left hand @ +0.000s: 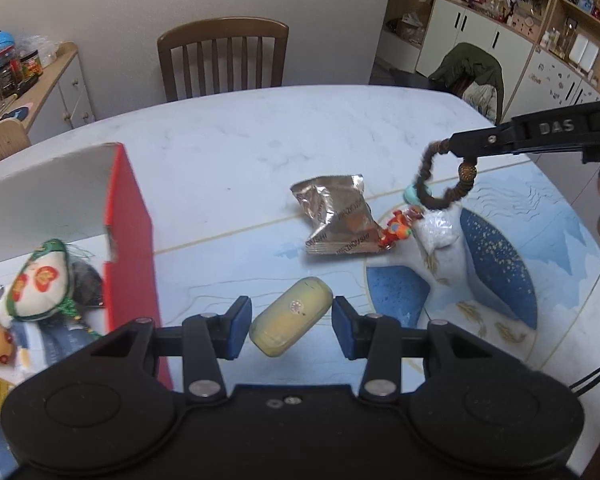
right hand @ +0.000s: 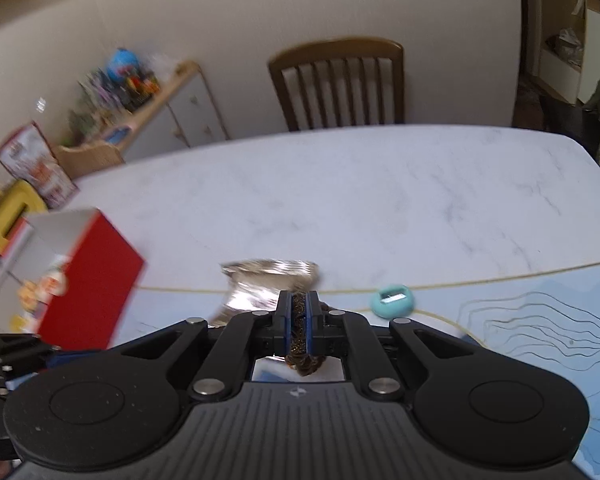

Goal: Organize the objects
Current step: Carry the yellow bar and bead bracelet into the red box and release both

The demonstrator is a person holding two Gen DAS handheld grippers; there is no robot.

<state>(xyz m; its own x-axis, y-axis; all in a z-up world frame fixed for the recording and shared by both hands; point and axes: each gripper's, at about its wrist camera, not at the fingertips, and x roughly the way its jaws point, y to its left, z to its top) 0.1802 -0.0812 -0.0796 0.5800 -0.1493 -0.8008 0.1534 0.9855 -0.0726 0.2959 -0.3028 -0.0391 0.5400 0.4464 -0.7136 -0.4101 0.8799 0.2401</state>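
Observation:
My left gripper (left hand: 291,327) looks down on a pale yellow oval case (left hand: 290,320), which sits tilted between the blue pads with both pads against its sides. My right gripper (right hand: 299,320) is shut on a brown braided bracelet (right hand: 300,312). In the left wrist view the bracelet (left hand: 440,184) hangs as a loop with a gold bead from the right gripper (left hand: 458,146), above the table's right side. A red box (left hand: 130,232) with a white inside stands open at the left, holding an embroidered pouch (left hand: 40,280) and other small items.
A crumpled silver snack packet (left hand: 334,216) lies mid-table, with a small orange toy (left hand: 398,232) and a white bag (left hand: 434,232) beside it. A teal round piece (right hand: 392,300) lies near the mat's edge. A wooden chair (left hand: 224,56) stands behind the table.

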